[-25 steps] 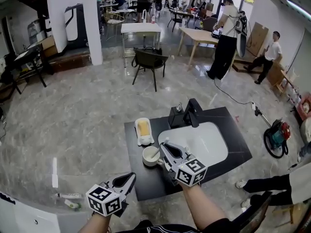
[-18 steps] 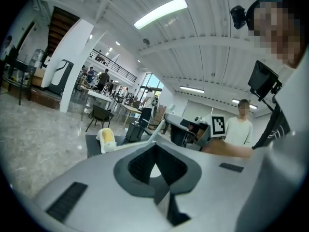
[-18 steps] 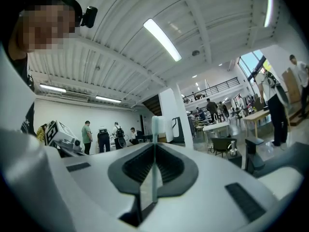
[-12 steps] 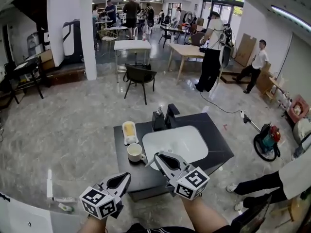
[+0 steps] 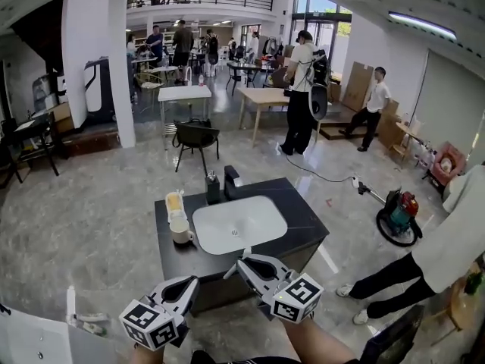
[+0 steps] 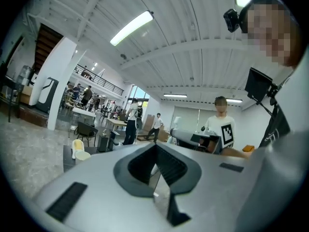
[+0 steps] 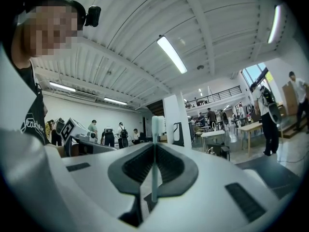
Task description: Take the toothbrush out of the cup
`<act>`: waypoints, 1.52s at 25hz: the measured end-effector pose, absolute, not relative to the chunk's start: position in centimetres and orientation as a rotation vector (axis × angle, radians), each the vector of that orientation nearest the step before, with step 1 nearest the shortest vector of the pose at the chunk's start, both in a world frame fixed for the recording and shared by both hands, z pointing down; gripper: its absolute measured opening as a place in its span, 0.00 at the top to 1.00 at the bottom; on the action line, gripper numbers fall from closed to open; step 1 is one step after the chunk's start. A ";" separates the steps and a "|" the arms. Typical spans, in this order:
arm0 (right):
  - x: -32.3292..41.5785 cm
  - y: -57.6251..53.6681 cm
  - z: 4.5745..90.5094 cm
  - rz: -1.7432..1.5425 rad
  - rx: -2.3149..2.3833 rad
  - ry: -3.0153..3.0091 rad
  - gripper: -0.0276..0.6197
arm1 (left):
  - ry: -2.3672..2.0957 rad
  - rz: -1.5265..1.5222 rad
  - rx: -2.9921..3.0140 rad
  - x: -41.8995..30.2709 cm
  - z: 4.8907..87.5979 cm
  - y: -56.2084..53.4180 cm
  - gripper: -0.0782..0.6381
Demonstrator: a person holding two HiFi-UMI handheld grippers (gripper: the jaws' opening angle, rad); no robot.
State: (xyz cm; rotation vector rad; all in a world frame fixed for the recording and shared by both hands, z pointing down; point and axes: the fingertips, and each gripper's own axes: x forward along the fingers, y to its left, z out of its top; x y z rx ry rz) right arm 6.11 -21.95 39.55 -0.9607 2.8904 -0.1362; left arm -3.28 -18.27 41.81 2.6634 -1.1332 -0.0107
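**A:** Toothbrush (image 7: 155, 129), where is it?

**B:** The right gripper (image 5: 242, 265) is clenched on its thin handle, and the head sticks out past the jaw tips. It is out of the white cup (image 5: 180, 231), well apart from it.

**A:** And the left gripper (image 5: 191, 282)?

**B:** Its jaws are closed with nothing between them. It is also well apart from the cup.

**A:** And the cup?

**B:** It stands upright on the black counter (image 5: 303, 220). The white basin (image 5: 239, 223) is just to its right.

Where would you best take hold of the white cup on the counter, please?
By its rim, from above on the near side, one jaw inside: the cup stands upright, mouth open, with the yellow soap dish close behind it. I would use the left claw, since the right claw holds the toothbrush.
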 end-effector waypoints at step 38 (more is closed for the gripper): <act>13.2 -14.1 44.4 -0.271 -0.951 2.912 0.93 | -1.136 0.094 2.696 5.0 44.3 -11.6 0.89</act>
